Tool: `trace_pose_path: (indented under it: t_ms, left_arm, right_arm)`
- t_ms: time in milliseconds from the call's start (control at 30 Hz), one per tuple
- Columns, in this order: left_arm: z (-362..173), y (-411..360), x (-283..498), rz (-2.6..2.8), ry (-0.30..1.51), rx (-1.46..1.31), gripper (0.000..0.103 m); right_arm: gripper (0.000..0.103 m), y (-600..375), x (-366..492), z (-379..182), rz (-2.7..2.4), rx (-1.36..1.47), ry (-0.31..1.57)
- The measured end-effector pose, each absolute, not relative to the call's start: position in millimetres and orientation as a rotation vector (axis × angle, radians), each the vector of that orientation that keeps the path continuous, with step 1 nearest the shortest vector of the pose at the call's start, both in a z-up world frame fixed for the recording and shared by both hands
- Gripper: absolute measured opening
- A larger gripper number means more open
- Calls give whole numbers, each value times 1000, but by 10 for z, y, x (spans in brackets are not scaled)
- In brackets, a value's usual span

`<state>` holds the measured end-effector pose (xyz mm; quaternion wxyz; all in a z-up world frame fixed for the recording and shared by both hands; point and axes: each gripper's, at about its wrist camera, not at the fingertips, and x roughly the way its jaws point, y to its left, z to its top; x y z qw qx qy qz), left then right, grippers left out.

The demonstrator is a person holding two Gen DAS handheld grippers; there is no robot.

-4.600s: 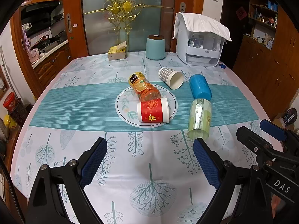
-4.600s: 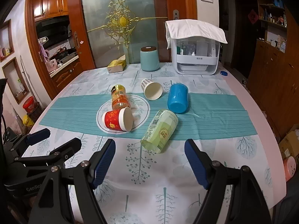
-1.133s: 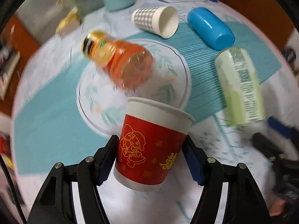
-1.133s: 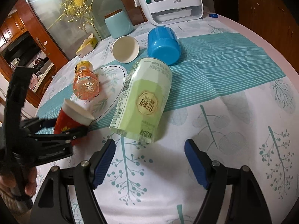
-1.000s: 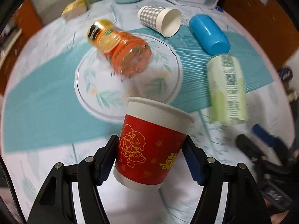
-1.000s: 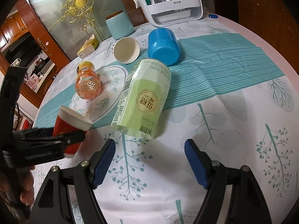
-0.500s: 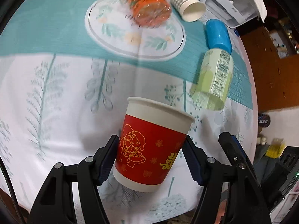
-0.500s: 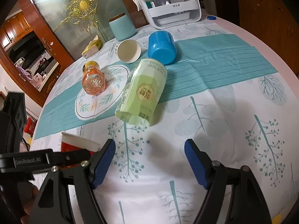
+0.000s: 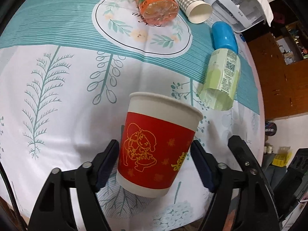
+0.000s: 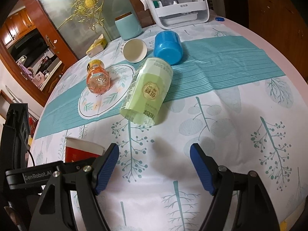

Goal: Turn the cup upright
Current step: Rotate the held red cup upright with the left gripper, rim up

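Observation:
A red paper cup [image 9: 156, 148] with a white rim and gold drawings stands mouth up between the fingers of my left gripper [image 9: 155, 163], which is shut on it near the table's front edge. I cannot tell whether its base touches the cloth. The cup also shows in the right wrist view [image 10: 80, 152] at the lower left, partly hidden behind the right gripper's left finger. My right gripper [image 10: 154, 165] is open and empty above the white tablecloth [image 10: 221, 144], to the right of the cup.
Lying on their sides further back: a pale green drink cup [image 10: 148, 94], an orange juice bottle [image 10: 97, 77], a checked paper cup [image 10: 134, 51] and a blue cup [image 10: 168, 47]. A teal canister [image 10: 128, 26] and a white appliance [image 10: 181, 5] stand at the back.
My left gripper has carried the red cup from the middle of the table towards the front edge and lower. The cup stays mouth up in its grip. The right gripper has barely moved.

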<state>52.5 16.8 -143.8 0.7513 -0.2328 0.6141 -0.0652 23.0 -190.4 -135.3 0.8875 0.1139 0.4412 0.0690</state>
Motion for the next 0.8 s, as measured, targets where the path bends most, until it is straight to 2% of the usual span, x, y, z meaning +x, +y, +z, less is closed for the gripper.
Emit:
trace_pose_path:
  t_ms: [800]
  left_arm:
    - [-832,351,181,-240,1209,-376,79]
  right_arm:
    - [77,-1823,125,-1176,238,269,937]
